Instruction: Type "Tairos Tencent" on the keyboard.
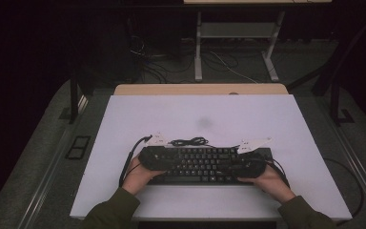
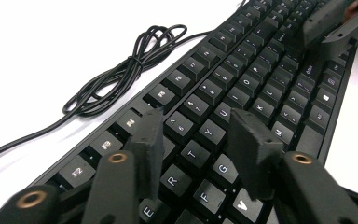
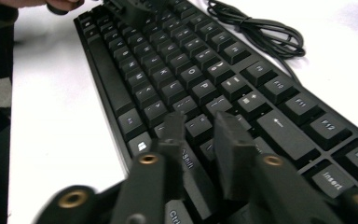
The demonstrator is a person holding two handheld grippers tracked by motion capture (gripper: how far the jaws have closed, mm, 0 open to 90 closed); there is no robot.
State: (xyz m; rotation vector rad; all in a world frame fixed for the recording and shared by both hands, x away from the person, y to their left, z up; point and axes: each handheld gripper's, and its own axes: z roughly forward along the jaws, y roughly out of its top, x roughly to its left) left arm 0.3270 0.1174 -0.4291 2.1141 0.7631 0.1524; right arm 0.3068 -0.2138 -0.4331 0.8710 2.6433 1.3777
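While the black keyboard [image 1: 205, 164] lies lengthwise across the near part of the white counter [image 1: 209, 114], the left gripper [image 2: 198, 140] and right gripper [image 3: 200, 135] hover part-open over its opposite ends, jaws holding nothing, each equally near.

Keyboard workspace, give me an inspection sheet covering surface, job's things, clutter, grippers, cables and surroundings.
Surface: white table top, faint grey smudge near the middle.
Job's things: black keyboard lying flat, near the person's edge.
Clutter: nothing seen.
Grippers: left gripper over the keyboard's left end, right gripper over its right end; both have jaws apart above the keys, gripping nothing.
Cables: bundled keyboard cable behind the keyboard; a gripper cable loops at left.
Surroundings: dark room, white-legged desk, floor wires.
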